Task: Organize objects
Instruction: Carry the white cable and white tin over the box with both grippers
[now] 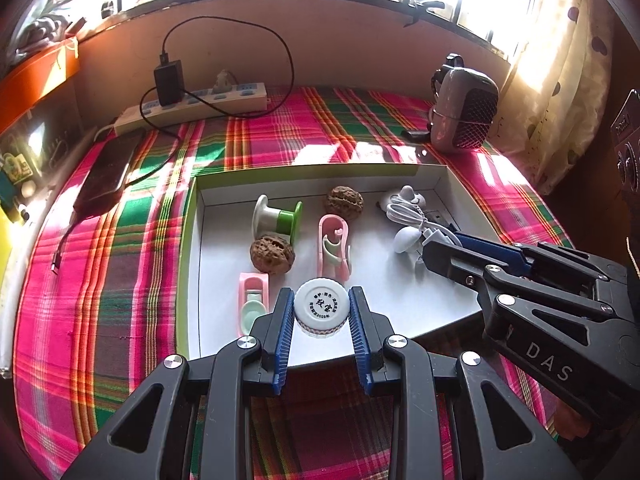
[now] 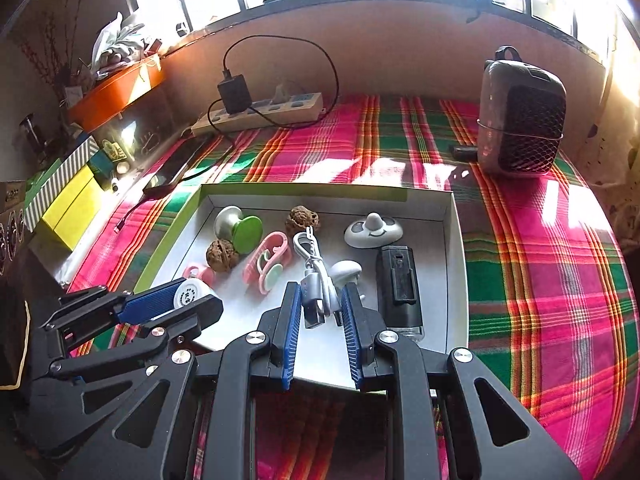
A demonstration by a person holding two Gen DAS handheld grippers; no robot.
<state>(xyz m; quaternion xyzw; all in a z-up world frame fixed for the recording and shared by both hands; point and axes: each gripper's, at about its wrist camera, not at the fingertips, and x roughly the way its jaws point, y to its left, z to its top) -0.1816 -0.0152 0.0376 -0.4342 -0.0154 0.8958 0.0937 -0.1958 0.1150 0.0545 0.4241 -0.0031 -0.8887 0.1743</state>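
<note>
A shallow white box with a green rim [image 1: 191, 240] lies on the plaid cloth and holds the small items. My left gripper [image 1: 321, 294] is shut on a round white cap with black print [image 1: 322, 307], just above the box's near edge. My right gripper [image 2: 321, 288] is shut on a coiled white USB cable [image 2: 314, 276] over the box's right half. Inside the box lie two walnuts [image 1: 272, 254], a green and white spool [image 1: 278, 220], two pink clips [image 1: 334, 246], a white smiley piece [image 2: 372, 230] and a black device [image 2: 400, 284].
A grey speaker with a mesh front [image 2: 520, 116] stands at the back right. A power strip with a black charger [image 2: 260, 114] lies against the back wall, and a dark phone [image 1: 106, 172] lies left of the box. Yellow and striped boxes [image 2: 68, 208] sit beyond the left edge.
</note>
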